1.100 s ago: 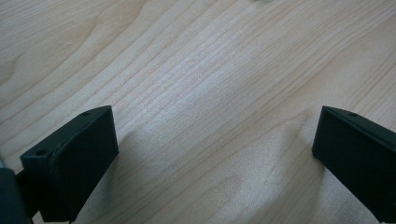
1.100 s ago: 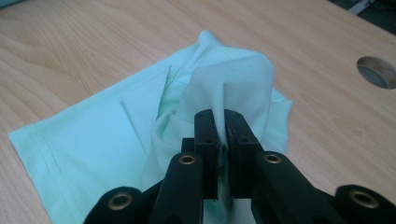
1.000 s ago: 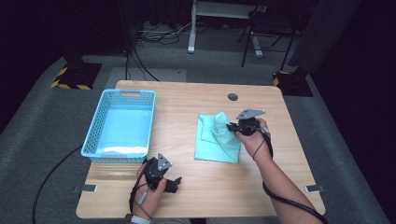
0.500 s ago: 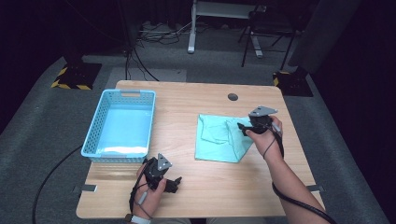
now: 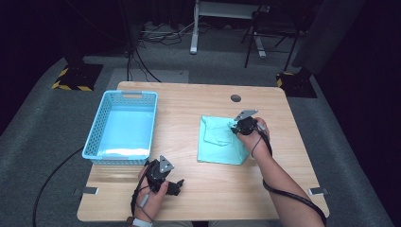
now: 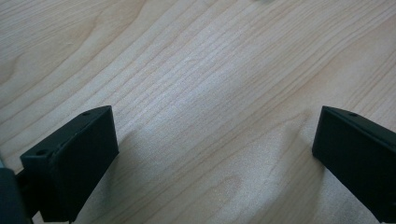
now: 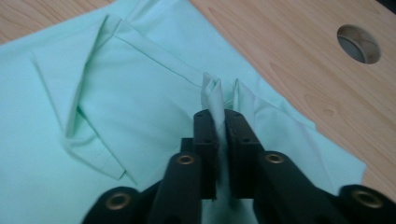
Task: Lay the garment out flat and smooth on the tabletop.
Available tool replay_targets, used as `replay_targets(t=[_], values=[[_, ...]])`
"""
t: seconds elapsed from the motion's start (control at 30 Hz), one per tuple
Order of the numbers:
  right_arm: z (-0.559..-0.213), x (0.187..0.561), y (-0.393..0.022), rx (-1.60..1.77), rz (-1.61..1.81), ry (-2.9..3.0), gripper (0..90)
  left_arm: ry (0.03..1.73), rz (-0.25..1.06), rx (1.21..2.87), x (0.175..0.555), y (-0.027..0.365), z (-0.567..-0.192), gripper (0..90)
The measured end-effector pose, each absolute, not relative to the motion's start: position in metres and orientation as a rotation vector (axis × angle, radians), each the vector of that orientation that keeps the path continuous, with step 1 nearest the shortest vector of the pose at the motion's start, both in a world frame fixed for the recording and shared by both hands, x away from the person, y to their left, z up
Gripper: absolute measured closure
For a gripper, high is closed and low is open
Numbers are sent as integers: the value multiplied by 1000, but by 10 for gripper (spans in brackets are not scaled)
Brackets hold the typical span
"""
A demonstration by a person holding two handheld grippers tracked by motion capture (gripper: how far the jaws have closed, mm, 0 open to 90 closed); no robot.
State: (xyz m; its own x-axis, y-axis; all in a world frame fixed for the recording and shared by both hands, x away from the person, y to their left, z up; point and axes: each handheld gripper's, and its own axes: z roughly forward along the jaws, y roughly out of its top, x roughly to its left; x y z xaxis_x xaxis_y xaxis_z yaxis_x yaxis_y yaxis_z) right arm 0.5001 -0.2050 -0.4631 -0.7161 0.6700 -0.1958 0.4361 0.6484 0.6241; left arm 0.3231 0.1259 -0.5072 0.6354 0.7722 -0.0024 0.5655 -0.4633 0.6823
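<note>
From the high view, a mint-green shirt (image 5: 221, 142) lies right of centre on the bench (image 5: 198, 101), the right gripper (image 5: 239, 126) at its far right edge. The left gripper (image 6: 212, 154) rests with fingers released above bare wood. In the right gripper view, fingers (image 7: 205, 140) are clenched on a pinched fold; the cloth looks light and limp, best held by bunched edges.

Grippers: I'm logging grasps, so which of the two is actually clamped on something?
The right gripper: its jaws pinch a fold of the green cloth. The left gripper is open over bare table.
</note>
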Motion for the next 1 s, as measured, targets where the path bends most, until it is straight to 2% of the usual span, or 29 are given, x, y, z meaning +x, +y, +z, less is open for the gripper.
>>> replay_targets(t=[0.27,0.4,0.53,0.57,0.63,0.67,0.73,0.87,1.0], values=[[-426,467,-252,878,843,2380,882,1041,406,2195,323,126,-507,0],[-420,452,-270,888,867,2370,882,1041,406,2196,323,126,-507,0],[-423,421,-302,921,866,2359,876,1041,406,2195,323,126,-507,0],[-424,414,-310,945,862,2374,851,1041,406,2195,323,126,-507,0],[-431,405,-324,1025,821,2480,665,1042,406,2195,323,126,-507,0],[-437,399,-331,1066,785,2548,650,1043,405,2193,323,126,-507,0],[-438,392,-337,1062,801,2488,519,1043,404,2192,324,125,-507,0],[-431,397,-329,1038,925,2395,429,1048,406,2190,324,125,-507,0],[-433,415,-299,999,967,2389,369,1047,406,2190,324,125,-507,0]])
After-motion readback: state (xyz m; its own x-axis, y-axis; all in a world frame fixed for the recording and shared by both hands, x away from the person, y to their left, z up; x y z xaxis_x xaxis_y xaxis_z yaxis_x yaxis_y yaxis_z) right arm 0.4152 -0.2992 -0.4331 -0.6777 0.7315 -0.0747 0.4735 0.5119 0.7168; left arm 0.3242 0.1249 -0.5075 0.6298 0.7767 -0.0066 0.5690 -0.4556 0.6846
